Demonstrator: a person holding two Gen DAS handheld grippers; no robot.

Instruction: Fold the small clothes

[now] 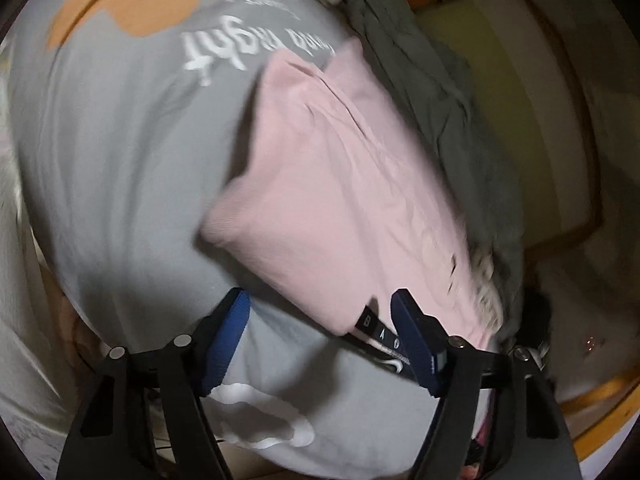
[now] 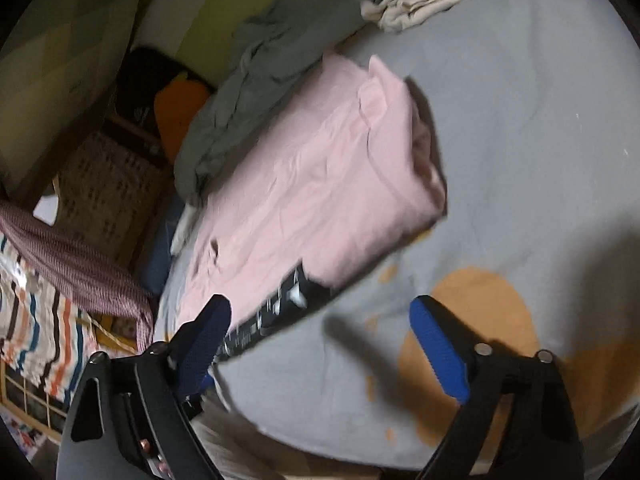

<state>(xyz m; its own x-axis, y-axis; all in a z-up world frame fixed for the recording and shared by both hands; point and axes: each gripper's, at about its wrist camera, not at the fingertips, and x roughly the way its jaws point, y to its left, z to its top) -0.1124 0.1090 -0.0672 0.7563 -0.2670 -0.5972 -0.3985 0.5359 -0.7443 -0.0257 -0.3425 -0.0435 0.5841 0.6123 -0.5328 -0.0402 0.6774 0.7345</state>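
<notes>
Grey bedsheet (image 1: 120, 168) carries my folded pink garment (image 1: 340, 184); left gripper (image 1: 320, 312) and right gripper (image 2: 320, 320) gape, pads untouched.

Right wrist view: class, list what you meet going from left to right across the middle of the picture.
Woven basket → grey-green crumpled garment → folded pink garment → grey printed blanket.
</notes>
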